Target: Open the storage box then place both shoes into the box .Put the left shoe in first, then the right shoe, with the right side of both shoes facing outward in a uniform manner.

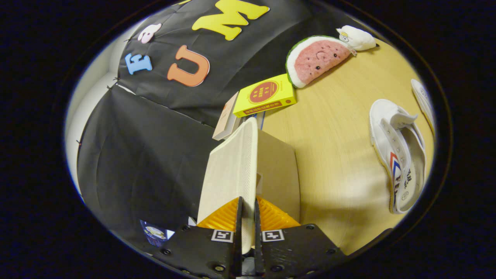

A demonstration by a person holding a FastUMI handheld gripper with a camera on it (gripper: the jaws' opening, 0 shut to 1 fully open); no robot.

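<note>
My gripper [248,217] is shut on the edge of the storage box's lid [230,174], a pale ribbed panel that rises edge-on straight ahead from between the fingers. Beside the lid, the tan cardboard box body [279,174] stands on the wooden table [333,162]. A white canvas shoe [399,155] with red and blue stripes lies on its side well off to the right of the box. Part of a second white shoe [423,97] lies beyond it, farther from the box.
A yellow carton [265,97] rests on a pale box [226,122] just behind the storage box. A watermelon-slice plush [316,58] and a small white plush [356,37] lie at the table's far side. Black cloth walls close the back and left.
</note>
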